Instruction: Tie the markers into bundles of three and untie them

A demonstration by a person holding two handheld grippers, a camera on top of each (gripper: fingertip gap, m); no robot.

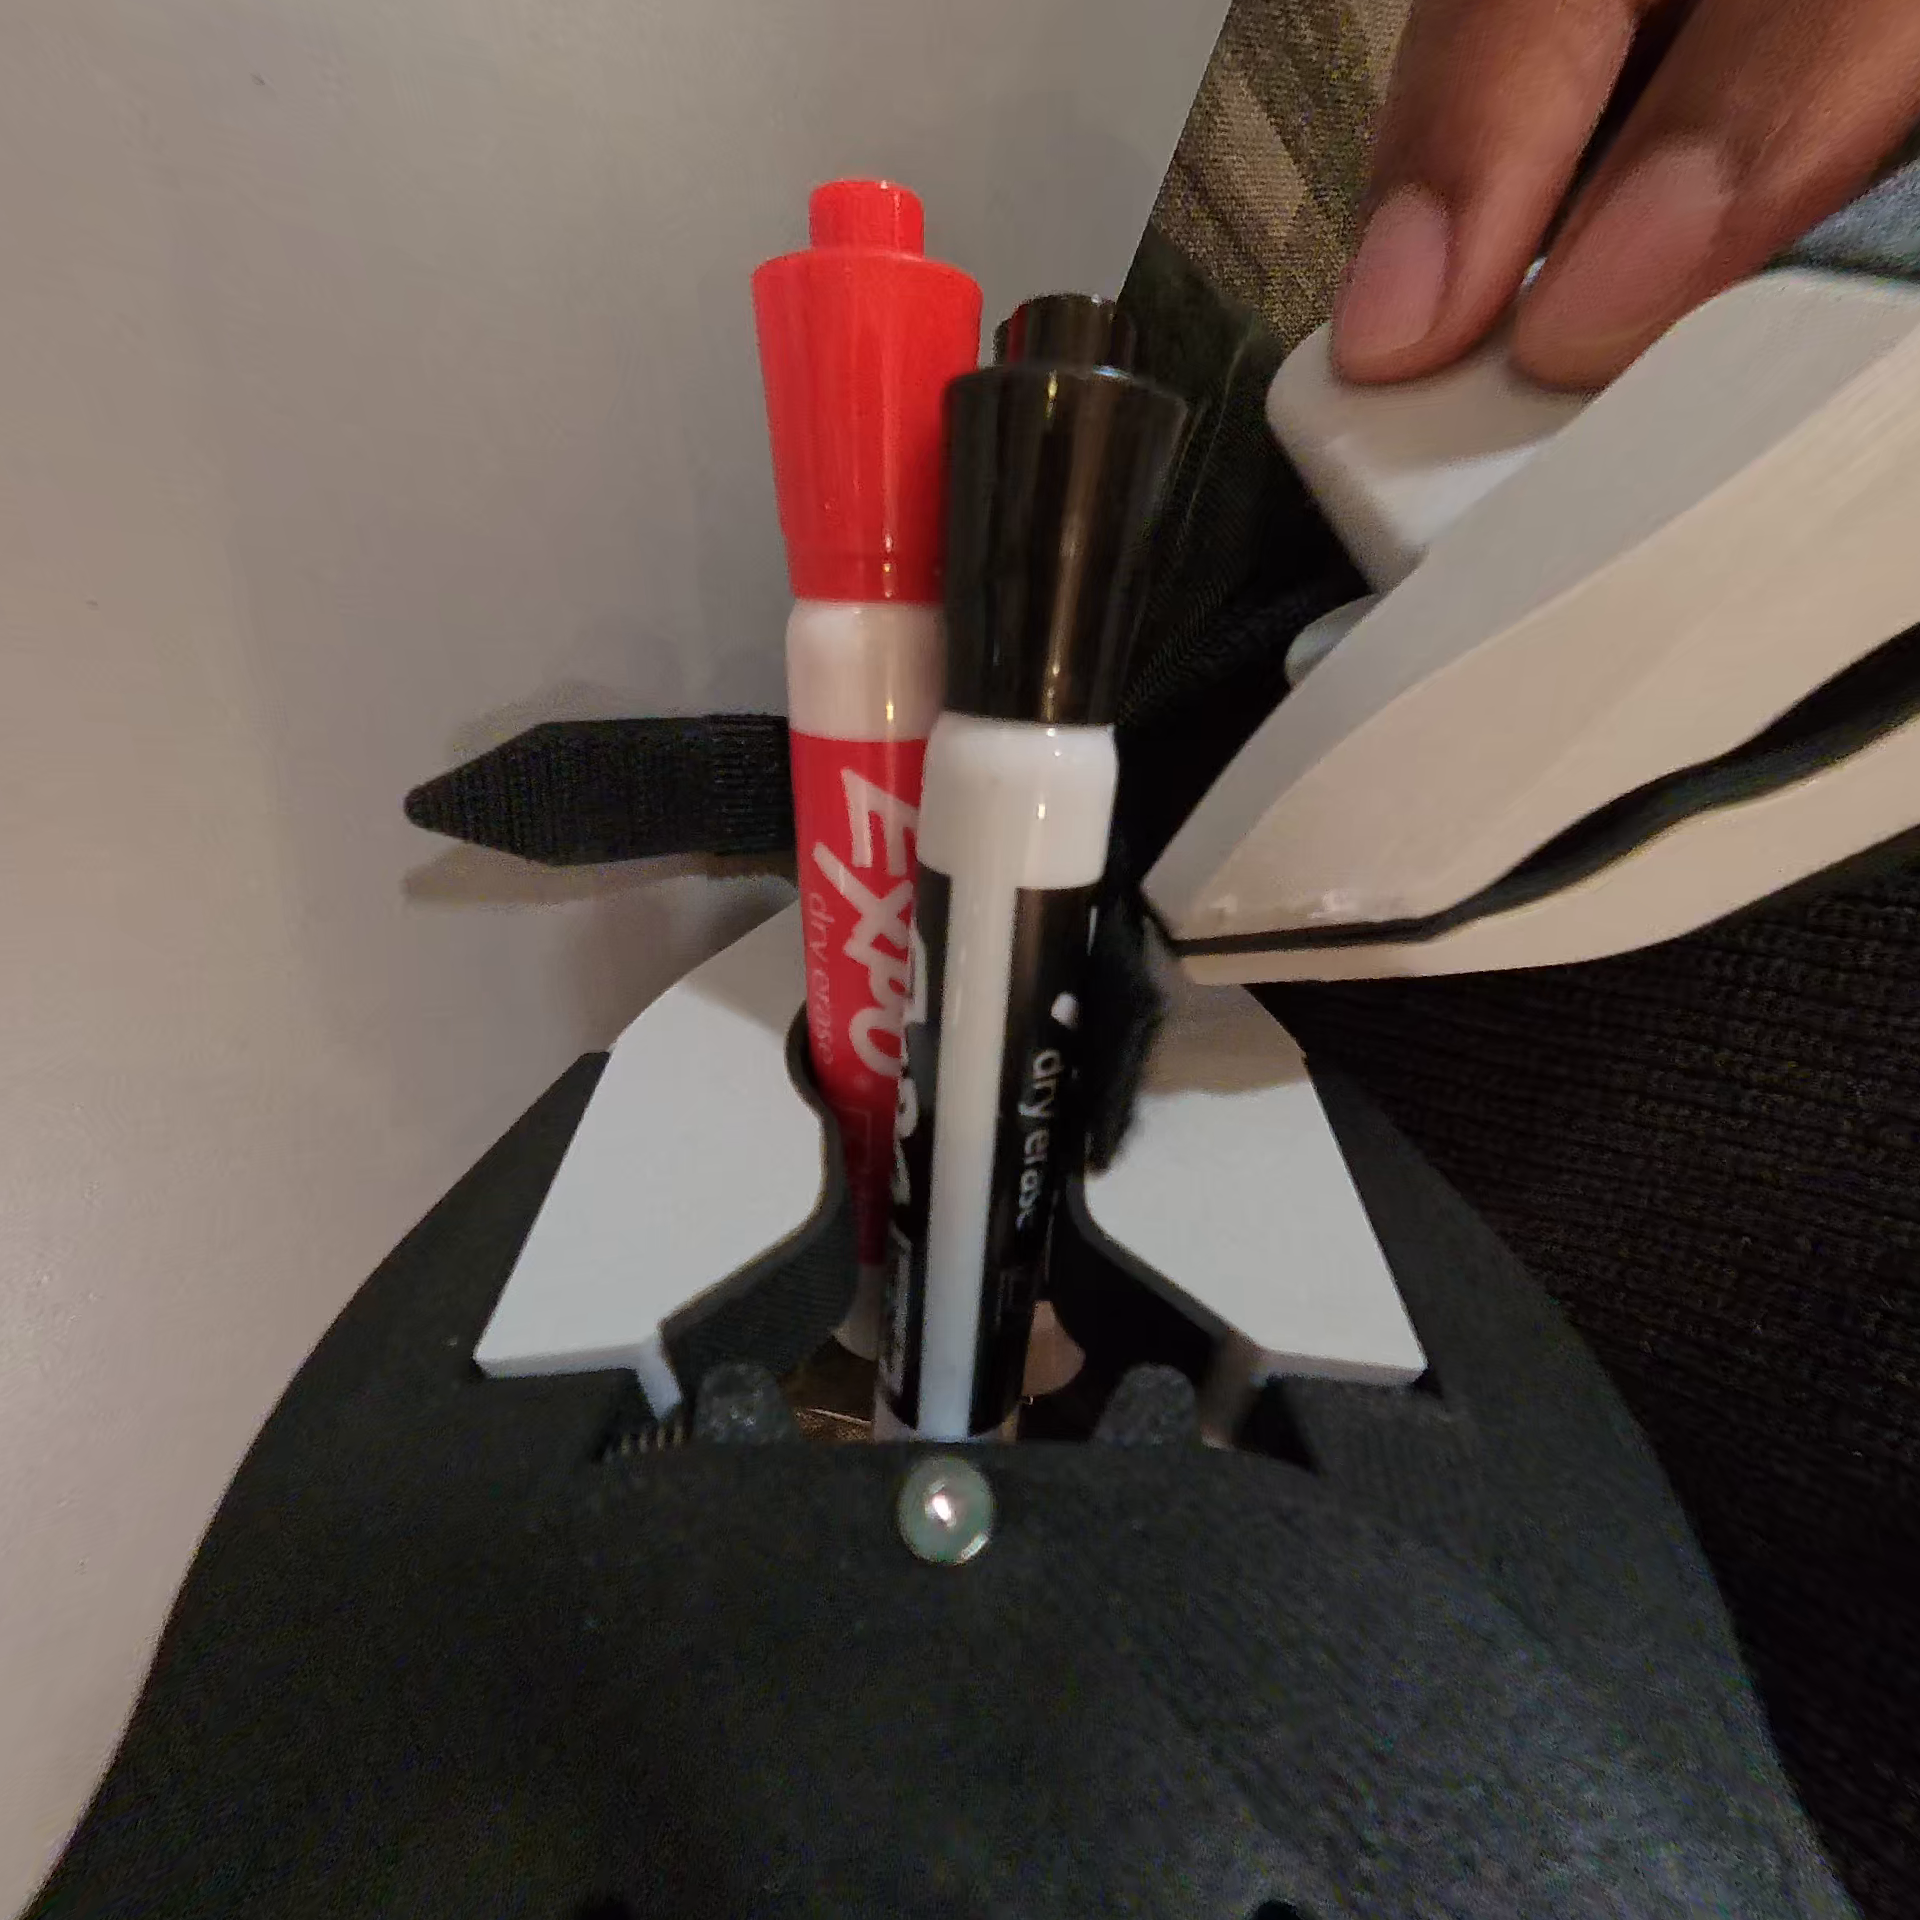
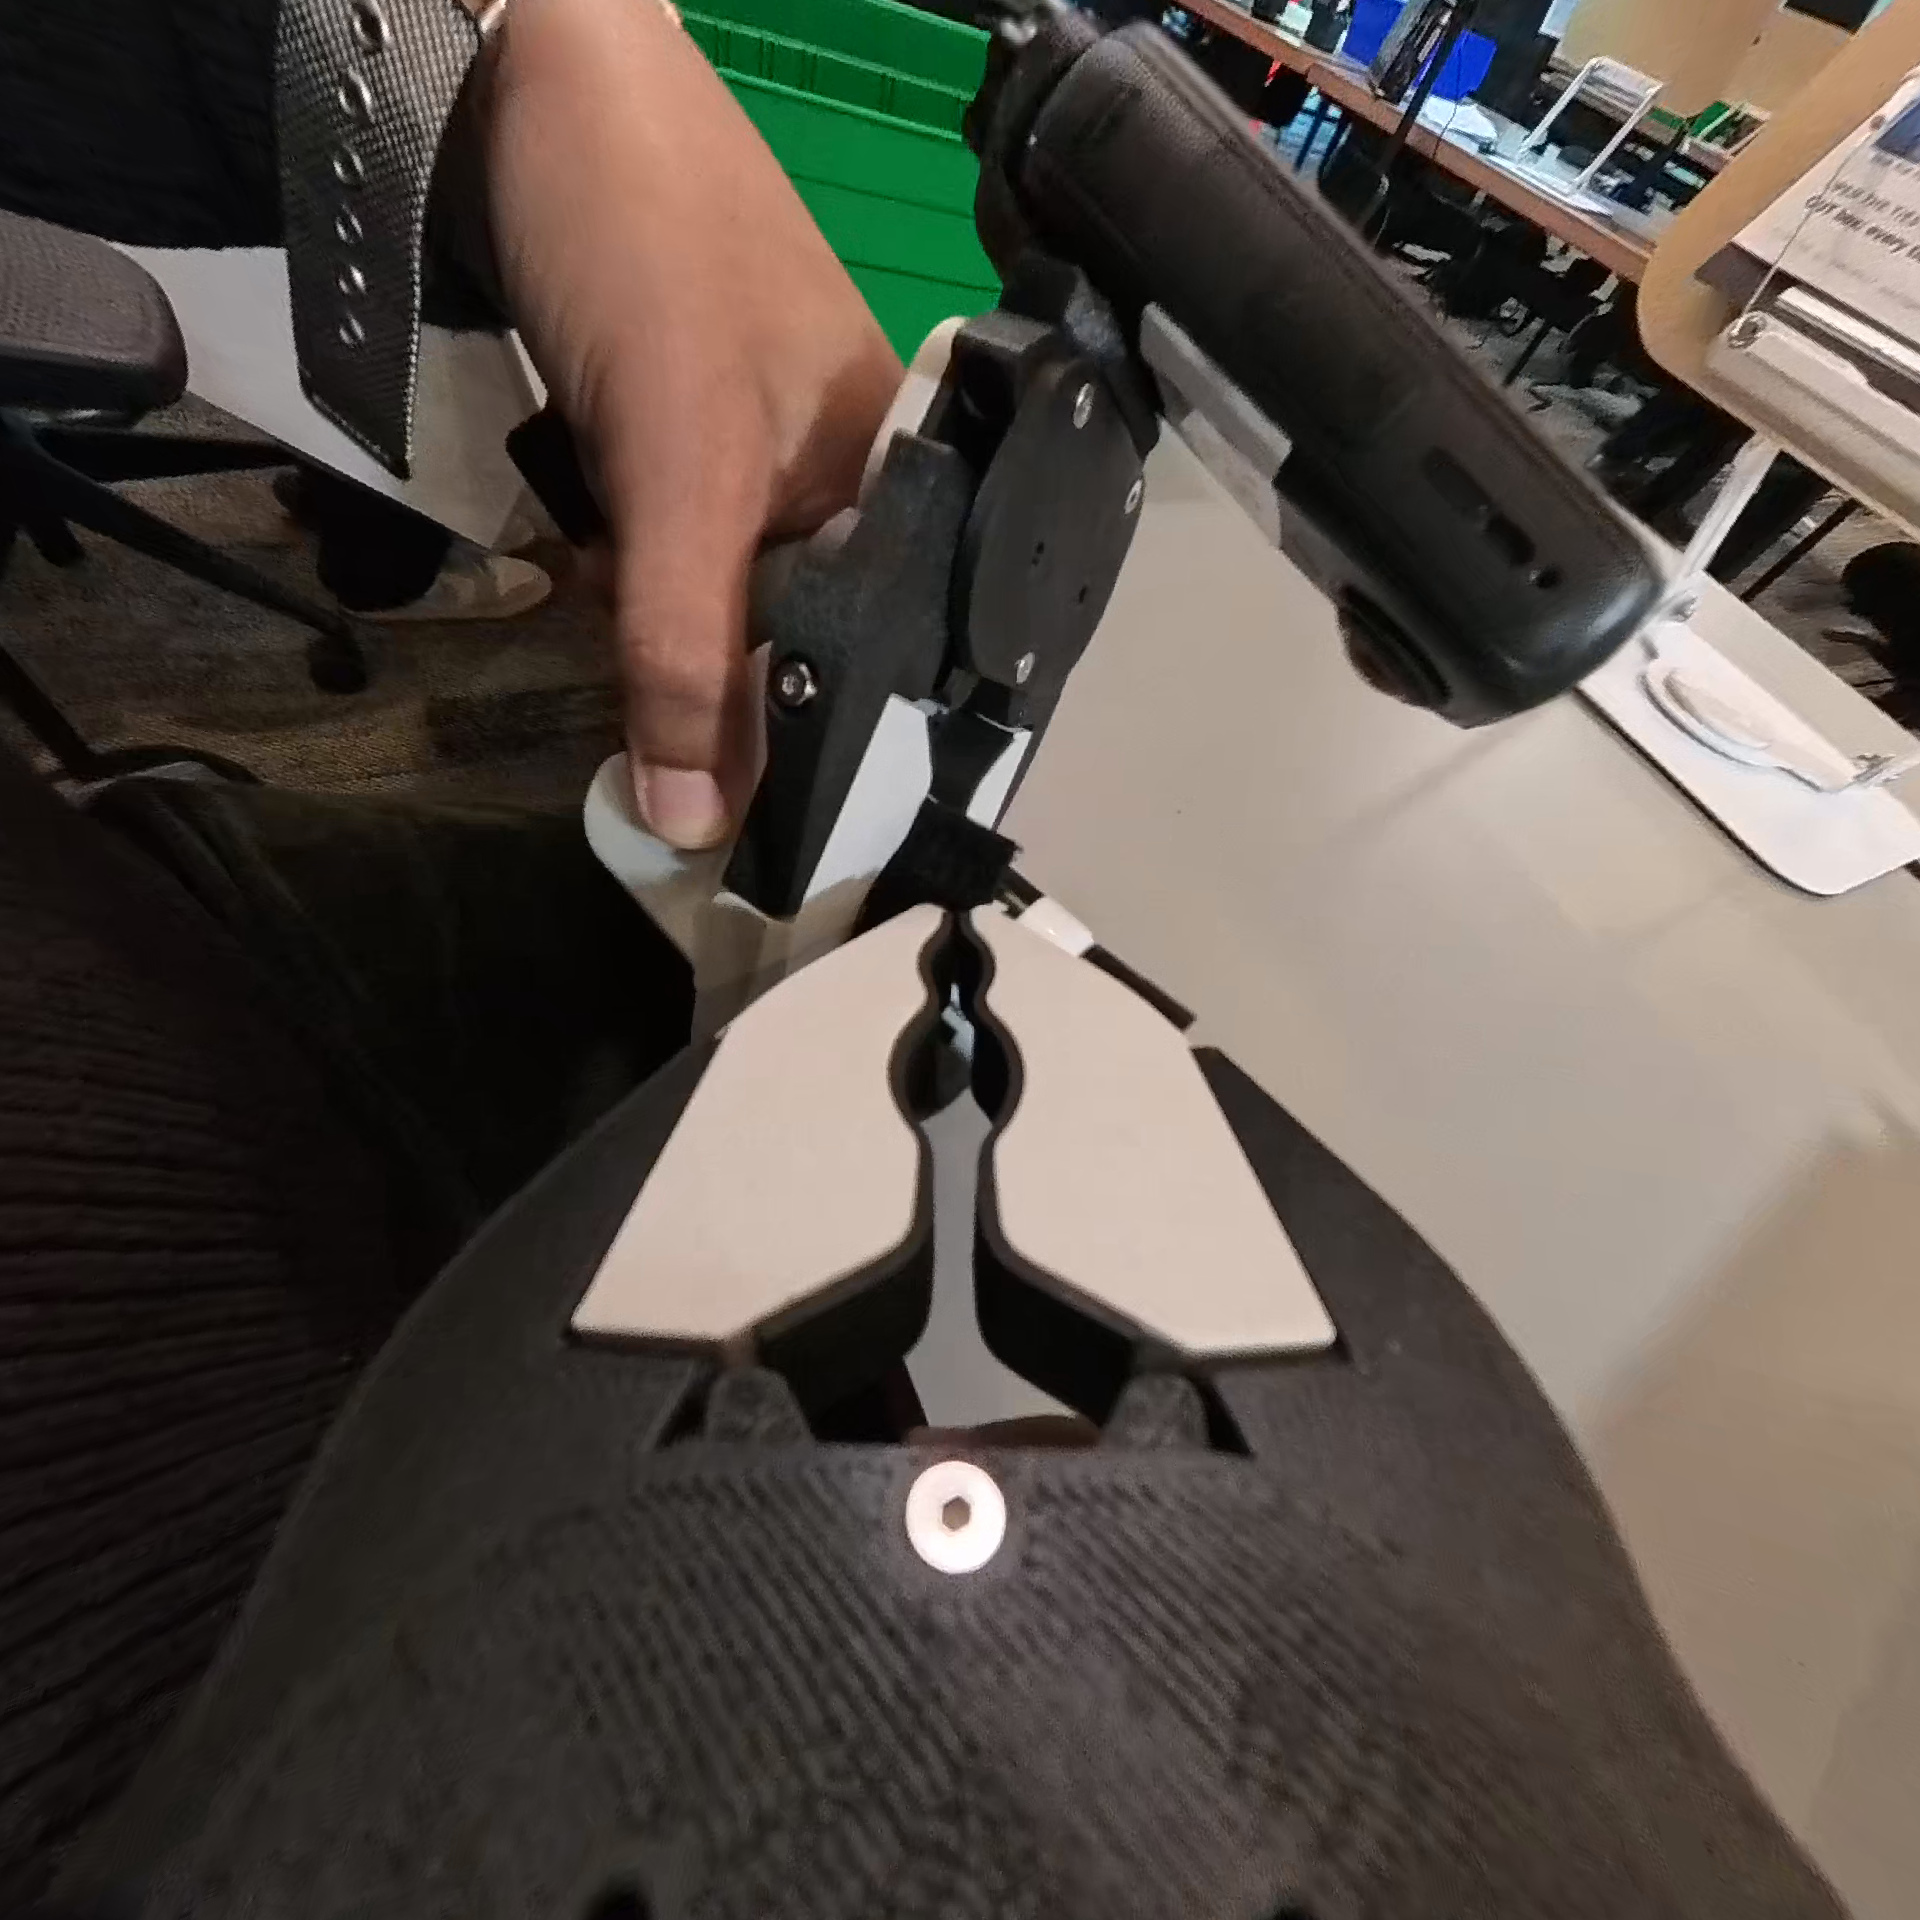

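The left tool (image 1: 961,1049) holds a red marker (image 1: 862,665) and two black markers (image 1: 1039,790) above the tabletop (image 1: 260,520), while the right tool (image 2: 958,920) pinches the black strap (image 2: 951,857) beside them.

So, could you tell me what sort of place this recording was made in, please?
Probably a shared office or lab workspace: long tables loaded with equipment stand in the background, a wheeled office chair stands on patterned carpet, and green plastic bins are stacked behind the pale work table.
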